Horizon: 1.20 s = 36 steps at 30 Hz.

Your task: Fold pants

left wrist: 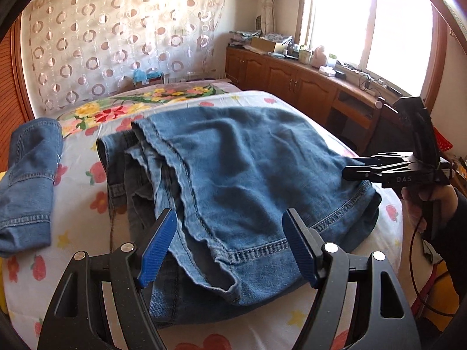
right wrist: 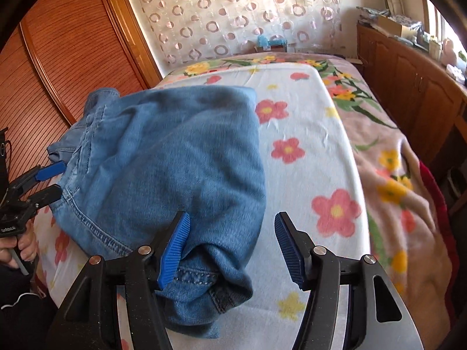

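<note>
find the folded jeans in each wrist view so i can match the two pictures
Left wrist view: the folded jeans fill the centre, their hem between the open left gripper fingers.
Right wrist view: the folded jeans lie left of centre, with the open right gripper at their near corner.
Shared landmark: the ring-patterned curtain behind the bed.

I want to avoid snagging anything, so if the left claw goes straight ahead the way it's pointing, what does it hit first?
Most likely the folded blue denim pants, near their stitched hem. The open left claw points down at them with nothing between, though exact depth is hard to judge.
</note>
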Motion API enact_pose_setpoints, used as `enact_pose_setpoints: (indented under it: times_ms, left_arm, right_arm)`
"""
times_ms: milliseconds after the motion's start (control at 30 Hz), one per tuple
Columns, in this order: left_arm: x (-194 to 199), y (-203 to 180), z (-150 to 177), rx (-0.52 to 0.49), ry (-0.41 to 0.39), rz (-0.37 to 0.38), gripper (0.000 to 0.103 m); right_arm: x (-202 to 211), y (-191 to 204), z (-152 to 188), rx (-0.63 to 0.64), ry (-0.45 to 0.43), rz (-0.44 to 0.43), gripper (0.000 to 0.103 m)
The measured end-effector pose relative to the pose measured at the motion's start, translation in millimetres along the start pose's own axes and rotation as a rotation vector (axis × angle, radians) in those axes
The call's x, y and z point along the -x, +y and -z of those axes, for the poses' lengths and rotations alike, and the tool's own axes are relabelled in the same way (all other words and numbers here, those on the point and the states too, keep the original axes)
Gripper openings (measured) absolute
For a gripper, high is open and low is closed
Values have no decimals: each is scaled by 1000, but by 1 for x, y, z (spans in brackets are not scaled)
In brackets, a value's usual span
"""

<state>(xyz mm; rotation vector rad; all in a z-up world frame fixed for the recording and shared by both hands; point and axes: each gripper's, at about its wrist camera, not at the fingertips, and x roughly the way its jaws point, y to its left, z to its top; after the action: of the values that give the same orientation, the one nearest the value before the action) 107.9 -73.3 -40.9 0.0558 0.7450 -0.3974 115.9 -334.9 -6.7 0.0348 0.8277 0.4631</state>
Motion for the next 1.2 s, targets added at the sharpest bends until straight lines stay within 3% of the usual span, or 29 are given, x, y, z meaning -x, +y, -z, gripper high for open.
enact_pose_setpoints:
  times_ms: [100, 267, 300, 433, 567, 800, 967, 1200]
  left_arm:
    - [-4, 2, 4, 1, 15, -5, 76]
    - [-9, 8, 11, 7, 28, -13, 76]
    - [-10, 10, 13, 9, 32, -15, 76]
    - [-13, 15, 23, 7, 43, -24, 76]
    - [-6, 25, 28, 43, 42, -35, 76]
    - [34, 50, 28, 93, -27, -67, 76]
    - [67, 74, 33, 129, -71, -110, 76]
    - [87, 104, 48, 180, -85, -171, 76]
  right_arm:
    - [-3, 3, 3, 2, 3, -15, 62]
    - [-7, 9, 8, 18, 1, -55, 42]
    - [-6, 8, 8, 13, 0, -66, 33]
    - [4, 7, 7, 10, -37, -99, 19]
    - [29, 24, 1, 62, -140, -89, 17]
    - [60, 87, -24, 192, -247, -177, 17]
    - [49, 143, -31, 301, -241, -245, 17]
    - [13, 183, -24, 386, -153, -348, 17]
